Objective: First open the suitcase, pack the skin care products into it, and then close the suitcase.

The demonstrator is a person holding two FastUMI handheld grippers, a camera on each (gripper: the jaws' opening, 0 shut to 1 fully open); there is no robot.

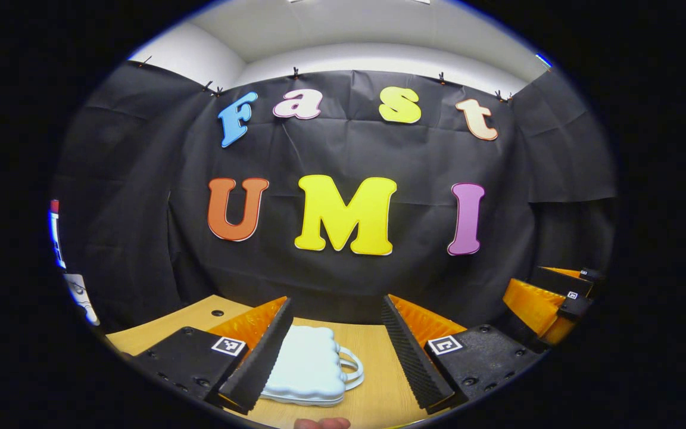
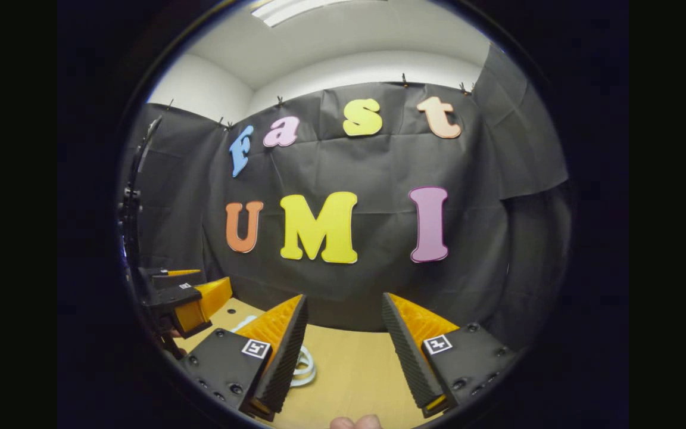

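Note:
A small white suitcase [image 1: 310, 363] lies flat and closed on the wooden table [image 1: 373, 357], its looped handle [image 1: 352, 366] pointing to the right. My left gripper [image 1: 337, 304] hovers low over it, open. The case sits between the fingers, partly hidden behind the left finger. In the right gripper view, the suitcase's white handle [image 2: 306, 366] peeks out beside the left finger of my right gripper [image 2: 344, 298], which is open over bare table [image 2: 349, 363]. Each gripper shows in the other's view: the right gripper [image 1: 548, 301] at far right, the left gripper [image 2: 191, 298] at far left.
The black cloth wall stands close behind the table's far edge. A small hole [image 1: 218, 312] marks the tabletop at back left. A dark stand [image 2: 131, 208] rises at the left edge of the right gripper view. A person's fingertips [image 2: 355, 423] show at the bottom.

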